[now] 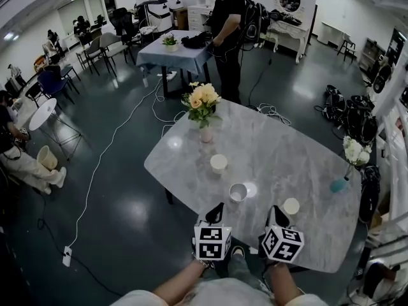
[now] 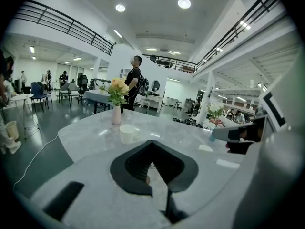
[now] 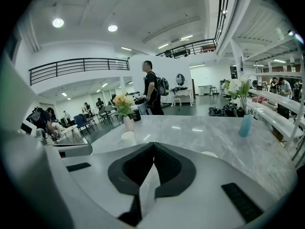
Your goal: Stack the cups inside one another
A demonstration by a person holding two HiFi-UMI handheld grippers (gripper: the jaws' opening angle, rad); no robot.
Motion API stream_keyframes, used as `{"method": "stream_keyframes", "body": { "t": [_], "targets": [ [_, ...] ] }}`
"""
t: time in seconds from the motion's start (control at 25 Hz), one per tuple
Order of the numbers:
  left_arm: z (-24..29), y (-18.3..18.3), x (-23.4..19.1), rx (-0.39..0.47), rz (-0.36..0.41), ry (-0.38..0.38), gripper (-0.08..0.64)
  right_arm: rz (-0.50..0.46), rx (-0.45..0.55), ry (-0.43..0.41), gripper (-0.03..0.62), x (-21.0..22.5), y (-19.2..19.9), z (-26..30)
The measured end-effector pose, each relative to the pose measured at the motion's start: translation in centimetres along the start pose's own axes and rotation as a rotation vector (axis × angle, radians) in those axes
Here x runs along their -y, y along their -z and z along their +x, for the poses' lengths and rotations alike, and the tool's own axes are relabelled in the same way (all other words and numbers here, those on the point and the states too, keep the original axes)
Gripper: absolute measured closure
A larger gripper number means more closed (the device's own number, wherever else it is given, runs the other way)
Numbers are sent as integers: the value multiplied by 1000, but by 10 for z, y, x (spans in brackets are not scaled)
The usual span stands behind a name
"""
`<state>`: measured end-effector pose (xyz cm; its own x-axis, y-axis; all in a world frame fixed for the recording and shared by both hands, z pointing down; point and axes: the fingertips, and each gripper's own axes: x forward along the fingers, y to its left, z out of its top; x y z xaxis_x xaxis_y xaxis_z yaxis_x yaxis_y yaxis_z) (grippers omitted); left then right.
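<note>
Head view is showing three pale cups standing apart on the marble table point(image 1: 287, 148), none nested yet: the far cup point(image 1: 218, 163) nearest the flower vase point(image 1: 206, 134), the middle cup point(image 1: 238, 192) toward the near edge, and the right cup point(image 1: 291, 206) at the near right. The left gripper point(image 1: 218, 206) is hanging over the near edge just short of the middle cup, and the right gripper point(image 1: 275, 209) is sitting close beside the right cup. Each gripper's own view is showing its jaws pressed together with nothing between them.

Picking up looks like the step in hand, and doing it well is likely calling for the jaws to be parted before either gripper reaches a cup, since closed tips would only be nudging it across the smooth stone. Taking a cup by one wall near the rim, keeping it upright and lowering it straight into a neighbour should be giving a clean nest. The middle cup is looking darker inside than the others, though at this size I cannot tell whether that is shadow or colour.

Ceiling lamps are glaring off the polished grey-white table top. White flowers point(image 1: 355, 150) in a teal vase point(image 1: 338, 185) are standing at its right edge. Beyond it, a person in dark clothes point(image 1: 228, 37) is standing by a cloth-covered table point(image 1: 169, 56), a white cable point(image 1: 115, 136) is trailing over the dark glossy floor, and people are sitting on chairs at the far left.
</note>
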<state>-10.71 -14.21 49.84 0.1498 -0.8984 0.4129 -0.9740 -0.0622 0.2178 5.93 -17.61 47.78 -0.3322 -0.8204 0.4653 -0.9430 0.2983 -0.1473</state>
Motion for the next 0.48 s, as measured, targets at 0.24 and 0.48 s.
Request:
{"method": "stream_keyframes", "body": {
  "t": [0.24,0.48],
  "targets": [
    [13,-10,6,7,11,-3,565,-5,8,-12,584,8,-12,8],
    [24,-10,12,-2,10,6,565,-4,-4,-5,584,19,-13,14]
  ]
}}
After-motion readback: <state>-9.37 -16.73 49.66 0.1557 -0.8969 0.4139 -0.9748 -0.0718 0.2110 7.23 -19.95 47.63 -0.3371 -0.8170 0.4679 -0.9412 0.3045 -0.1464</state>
